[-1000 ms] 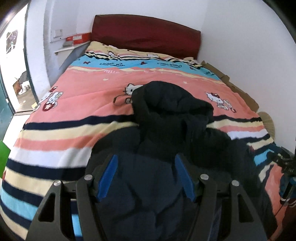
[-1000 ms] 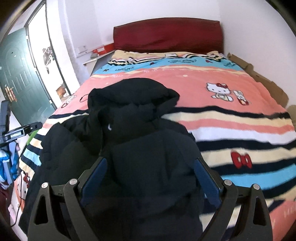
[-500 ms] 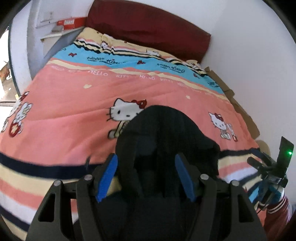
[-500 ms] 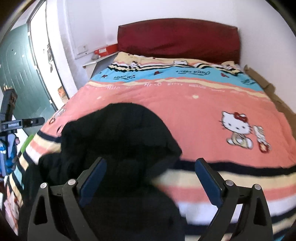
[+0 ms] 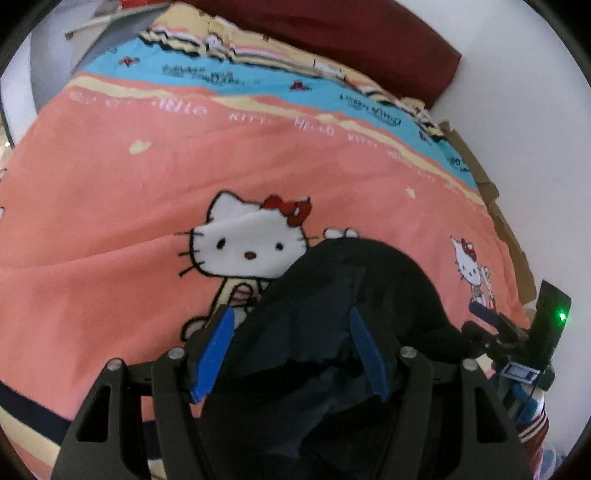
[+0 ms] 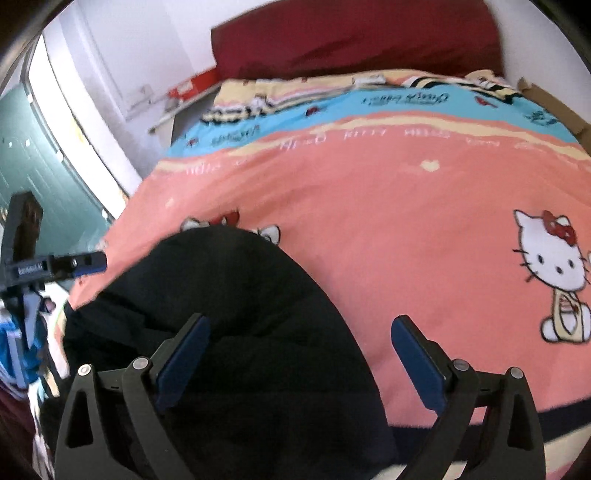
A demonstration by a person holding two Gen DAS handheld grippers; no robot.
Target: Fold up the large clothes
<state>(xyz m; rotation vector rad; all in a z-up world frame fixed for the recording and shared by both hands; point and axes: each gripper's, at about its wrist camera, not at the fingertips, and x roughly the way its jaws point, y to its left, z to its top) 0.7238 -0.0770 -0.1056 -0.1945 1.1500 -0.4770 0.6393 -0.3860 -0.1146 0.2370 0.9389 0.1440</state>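
On the near part of a salmon-pink cartoon-cat bedspread [image 5: 110,229] lies a bulky black padded hooded jacket [image 5: 343,295], its rounded hood end pointing toward the far dark red headboard [image 5: 332,29]. Seen from the left wrist, the left gripper [image 5: 291,350] hangs over the hood with its blue-padded fingers [image 5: 216,350] spread apart; the dark fabric fills the gap between them and runs under the right-hand finger, while the left-hand finger sits at the jacket's left edge, over pink cloth. Whether the pads touch the fabric cannot be told. Seen from the right wrist, the right gripper [image 6: 301,360] is spread wide: its left finger is over the black hood [image 6: 221,314], and its right finger stands beyond the jacket's right edge above bare bedspread [image 6: 406,229], nothing pinched. A large white cat print [image 5: 247,240] lies just far-left of the hood, partly covered by it. Each view catches the other gripper at its edge.
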